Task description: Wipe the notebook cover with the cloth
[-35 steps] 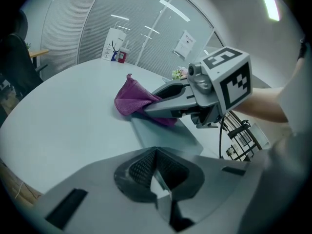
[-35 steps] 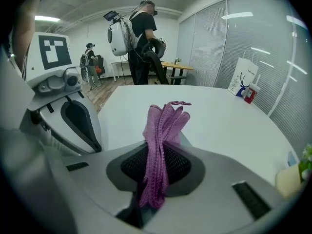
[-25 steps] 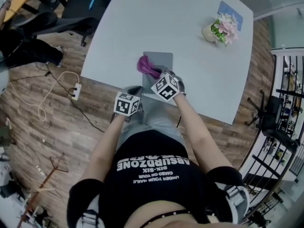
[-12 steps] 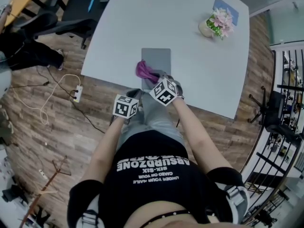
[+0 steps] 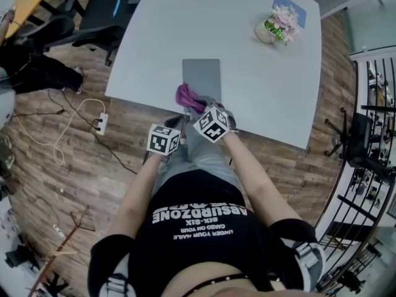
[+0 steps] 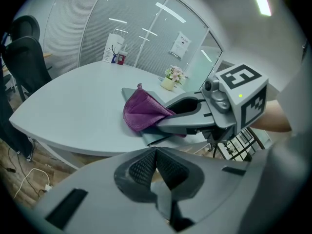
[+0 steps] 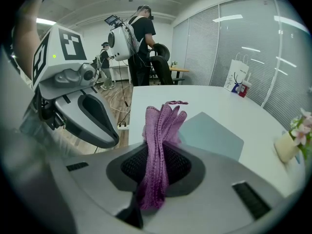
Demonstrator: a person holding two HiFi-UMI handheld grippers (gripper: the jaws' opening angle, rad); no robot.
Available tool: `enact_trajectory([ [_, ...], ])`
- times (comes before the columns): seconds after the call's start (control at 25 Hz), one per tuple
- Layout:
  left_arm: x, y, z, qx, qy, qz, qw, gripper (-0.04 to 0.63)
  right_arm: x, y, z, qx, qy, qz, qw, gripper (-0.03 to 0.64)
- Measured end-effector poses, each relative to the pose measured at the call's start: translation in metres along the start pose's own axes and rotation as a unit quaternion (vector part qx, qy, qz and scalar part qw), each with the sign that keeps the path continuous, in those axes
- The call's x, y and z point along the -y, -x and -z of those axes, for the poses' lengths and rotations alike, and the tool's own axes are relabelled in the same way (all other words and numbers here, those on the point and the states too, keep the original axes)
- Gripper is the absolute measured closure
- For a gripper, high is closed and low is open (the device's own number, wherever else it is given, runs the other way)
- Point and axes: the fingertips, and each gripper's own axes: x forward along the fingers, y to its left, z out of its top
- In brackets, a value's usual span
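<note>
The right gripper is closed tight on a purple cloth, which touches the near end of a flat grey notebook. The left gripper has its 2 jaws together, empty.

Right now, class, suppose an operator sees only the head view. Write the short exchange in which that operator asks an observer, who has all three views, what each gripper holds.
Operator: From above I cannot make out the jaws. Is the right gripper gripping the cloth?
Observer: Yes. The right gripper view shows its jaws shut on the purple cloth, which stands up out of them in front of the grey notebook.
Operator: And the left gripper?
Observer: The left gripper view shows its jaws together with nothing between them.
</note>
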Motion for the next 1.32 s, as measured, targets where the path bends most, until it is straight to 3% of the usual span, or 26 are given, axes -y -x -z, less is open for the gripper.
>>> enact_trajectory([
  [0.24,0.008,0.005,0.002,0.006,-0.003,0.004,1.0,0.578,-0.013,0.008,0.009,0.003,-0.02,0.008,1.0,0.535],
  [0.44,0.015,0.007,0.005,0.007,-0.007,0.007,0.9999,0.578,-0.009,0.007,0.014,0.0,-0.101,0.011,0.995,0.537],
  [0.56,0.018,0.007,0.008,0.005,-0.009,0.01,0.9999,0.578,-0.006,0.006,0.014,0.009,-0.123,0.007,0.992,0.537],
  [1.0,0.029,0.006,0.017,-0.005,-0.022,0.025,0.9994,0.578,-0.008,0.007,0.016,0.011,-0.121,0.021,0.992,0.537],
  [1.32,0.025,0.012,0.003,0.02,-0.022,0.023,0.9993,0.578,-0.009,0.008,0.015,0.012,-0.116,0.023,0.993,0.537],
])
